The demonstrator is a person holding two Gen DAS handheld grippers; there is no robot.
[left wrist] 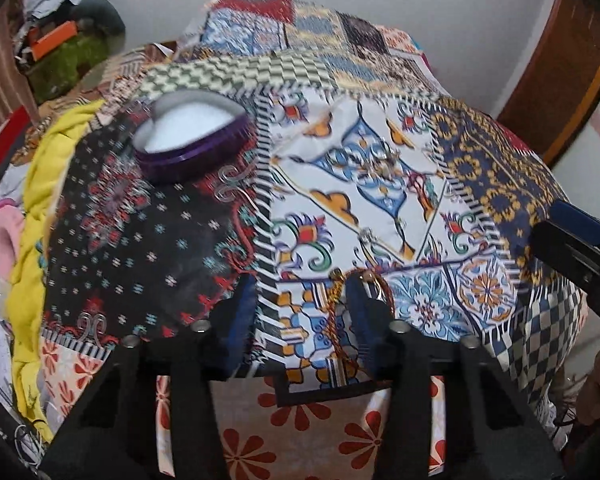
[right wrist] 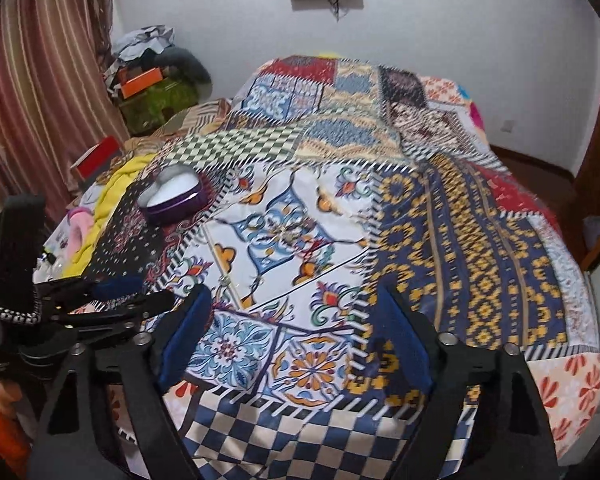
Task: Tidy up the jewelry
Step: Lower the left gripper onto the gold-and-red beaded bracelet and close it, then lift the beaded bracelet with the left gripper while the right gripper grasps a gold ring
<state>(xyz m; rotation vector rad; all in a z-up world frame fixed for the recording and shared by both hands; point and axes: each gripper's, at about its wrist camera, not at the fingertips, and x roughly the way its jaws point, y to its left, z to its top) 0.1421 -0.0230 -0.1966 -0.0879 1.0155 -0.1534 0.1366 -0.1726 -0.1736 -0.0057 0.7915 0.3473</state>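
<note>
A purple heart-shaped box (left wrist: pixel 192 140) (right wrist: pixel 172 196) with a white lining stands open on the patchwork quilt (left wrist: pixel 480 168). A small tangle of jewelry (left wrist: pixel 380 164) (right wrist: pixel 284 232) lies on the white-and-blue patch, with a small silver piece (left wrist: pixel 366 236) (right wrist: pixel 224 280) nearer to me. My left gripper (left wrist: pixel 302 300) is low over the quilt's near edge, open. A gold-and-red twisted chain (left wrist: pixel 340 312) runs beside its right finger; I cannot tell whether it is caught on that finger. My right gripper (right wrist: pixel 296 320) is wide open with nothing between its fingers, and sits to the right of the left gripper (right wrist: pixel 116 288).
A yellow cloth (left wrist: pixel 32 208) and pink items (right wrist: pixel 78 228) lie along the quilt's left side. Striped curtains (right wrist: pixel 40 80) and a heap of clutter (right wrist: pixel 156 80) fill the far left corner. A wooden door frame (left wrist: pixel 572 72) stands on the right.
</note>
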